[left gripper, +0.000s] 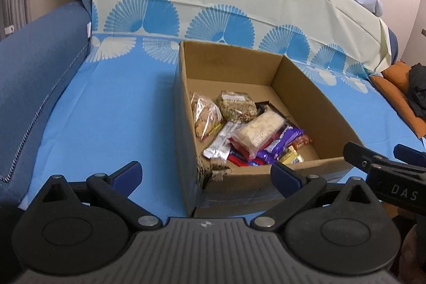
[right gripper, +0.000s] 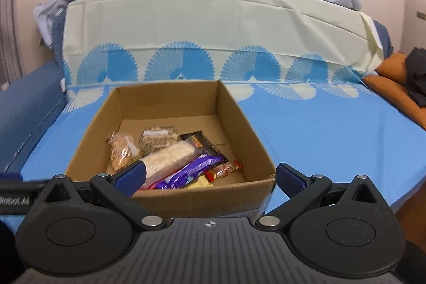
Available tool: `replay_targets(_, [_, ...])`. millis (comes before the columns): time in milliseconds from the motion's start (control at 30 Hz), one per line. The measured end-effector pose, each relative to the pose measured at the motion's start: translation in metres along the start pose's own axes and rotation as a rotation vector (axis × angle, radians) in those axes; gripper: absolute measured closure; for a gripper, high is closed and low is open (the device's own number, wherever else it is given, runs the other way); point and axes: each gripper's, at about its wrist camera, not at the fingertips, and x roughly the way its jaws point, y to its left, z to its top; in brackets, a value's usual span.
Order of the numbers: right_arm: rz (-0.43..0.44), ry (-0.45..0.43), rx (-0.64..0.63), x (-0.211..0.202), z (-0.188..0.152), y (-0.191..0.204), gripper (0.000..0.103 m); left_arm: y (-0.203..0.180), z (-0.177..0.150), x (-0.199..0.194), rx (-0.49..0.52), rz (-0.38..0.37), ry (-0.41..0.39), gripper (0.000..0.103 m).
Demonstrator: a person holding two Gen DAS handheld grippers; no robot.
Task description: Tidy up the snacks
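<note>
An open cardboard box (left gripper: 314,103) (right gripper: 234,108) stands on the blue cloth. Inside lie several snacks: a clear bag of nuts (left gripper: 205,113) (right gripper: 121,148), a bag of grain bars (left gripper: 237,104) (right gripper: 158,139), a white wafer pack (left gripper: 259,131) (right gripper: 170,157), a purple chocolate bar (left gripper: 279,144) (right gripper: 191,171), a silver bar (left gripper: 221,143) and a dark wrapper (right gripper: 205,143). My left gripper (left gripper: 206,175) is open and empty, just in front of the box's near left corner. My right gripper (right gripper: 210,178) is open and empty, at the box's near wall; it also shows in the left wrist view (left gripper: 383,161).
The blue cloth with fan pattern (left gripper: 106,111) (right gripper: 332,129) covers a sofa seat and backrest. A blue armrest (left gripper: 32,65) rises at the left. An orange cushion with dark fabric (left gripper: 402,95) (right gripper: 399,81) lies at the right. The box's near left corner is torn (left gripper: 213,172).
</note>
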Motion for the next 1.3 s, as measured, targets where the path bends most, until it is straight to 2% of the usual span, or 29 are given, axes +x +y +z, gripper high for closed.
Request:
replay_targets(200, [0.043, 0.059, -0.027, 0.017, -0.002, 0.007, 0.001, 0.001, -0.008, 0.009, -0.002, 0.011, 0.024, 0.001])
replay_targets(467, [0.038, 0.095, -0.047, 0.029, -0.002, 0.014, 0.001, 0.001, -0.008, 0.012, -0.004, 0.015, 0.026, 0.001])
replay_targets(1300, [0.017, 0.087, -0.059, 0.029, -0.003, 0.010, 0.001, -0.007, -0.009, 0.012, 0.011, 0.012, 0.024, 0.001])
